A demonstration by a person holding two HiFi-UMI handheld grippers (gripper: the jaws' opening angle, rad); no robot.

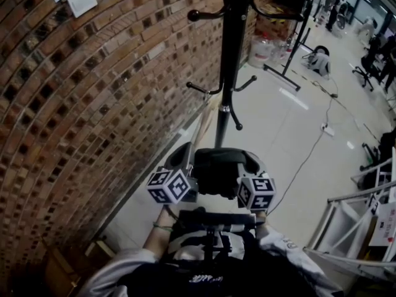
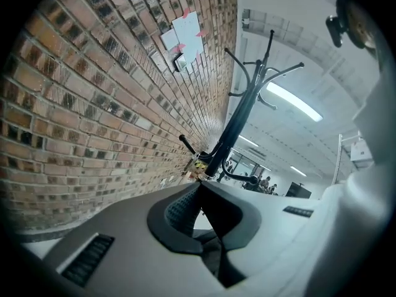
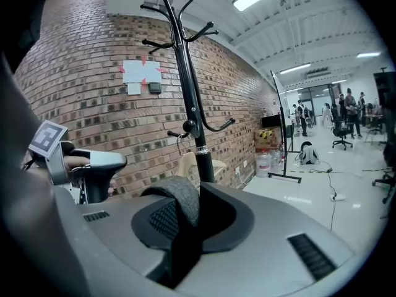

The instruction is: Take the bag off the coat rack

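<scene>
Dark bag strap (image 3: 183, 206) sits in right tongs (image 3: 198, 187), apart from upright black coat rack (image 3: 189, 98).

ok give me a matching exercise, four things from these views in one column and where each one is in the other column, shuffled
1 black metal coat rack
2 white paper sheets
3 dark grey woven strap
4 clear plastic water jugs

a on the floor beyond the rack
b between the right hand-held gripper's jaws
c upright beside the red brick wall
d taped to the wall

Pairs: 1-c, 2-d, 3-b, 4-a
</scene>
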